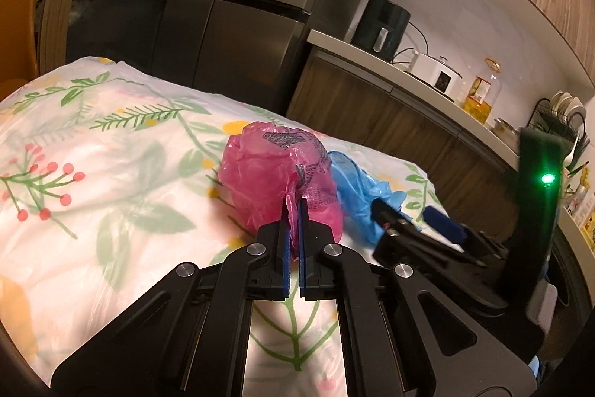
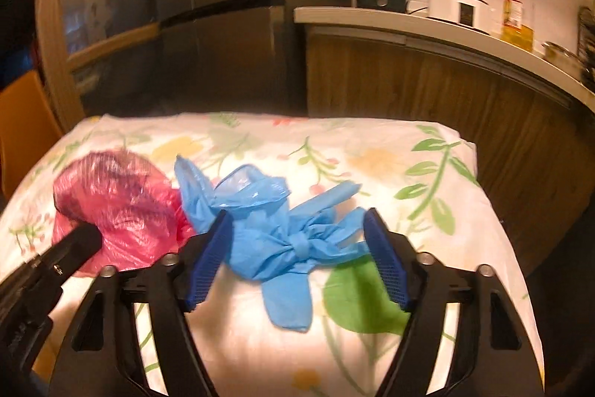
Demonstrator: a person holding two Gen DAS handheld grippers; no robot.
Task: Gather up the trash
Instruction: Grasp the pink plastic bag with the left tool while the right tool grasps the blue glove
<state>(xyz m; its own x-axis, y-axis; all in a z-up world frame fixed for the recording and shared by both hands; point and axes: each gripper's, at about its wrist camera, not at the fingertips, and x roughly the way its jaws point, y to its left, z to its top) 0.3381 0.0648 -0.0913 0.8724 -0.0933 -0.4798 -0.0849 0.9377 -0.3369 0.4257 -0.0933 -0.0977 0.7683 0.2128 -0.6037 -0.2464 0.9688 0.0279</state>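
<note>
Pink bag point(image 1: 279, 181) is pinched thin in my left gripper point(image 1: 293, 207); it might slip. My right gripper point(image 2: 297, 229) gapes around the blue bag point(image 2: 275, 240).

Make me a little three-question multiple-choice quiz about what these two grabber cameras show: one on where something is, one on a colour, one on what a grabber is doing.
1. Where does the blue bag lie?
A. on the kitchen counter
B. on the floral tablecloth, beside the pink bag
C. on the orange chair

2. What colour are the gripper pads?
A. blue
B. green
C. white

3. What is the left gripper doing?
A. hanging open
B. shut on the pink bag
C. holding a bottle

Answers:
1 B: the blue bag rests on the floral tablecloth, touching the pink bag.
2 A: the pads are blue.
3 B: the left gripper pinches pink plastic, while the right gripper stands open around the blue bag.
</note>
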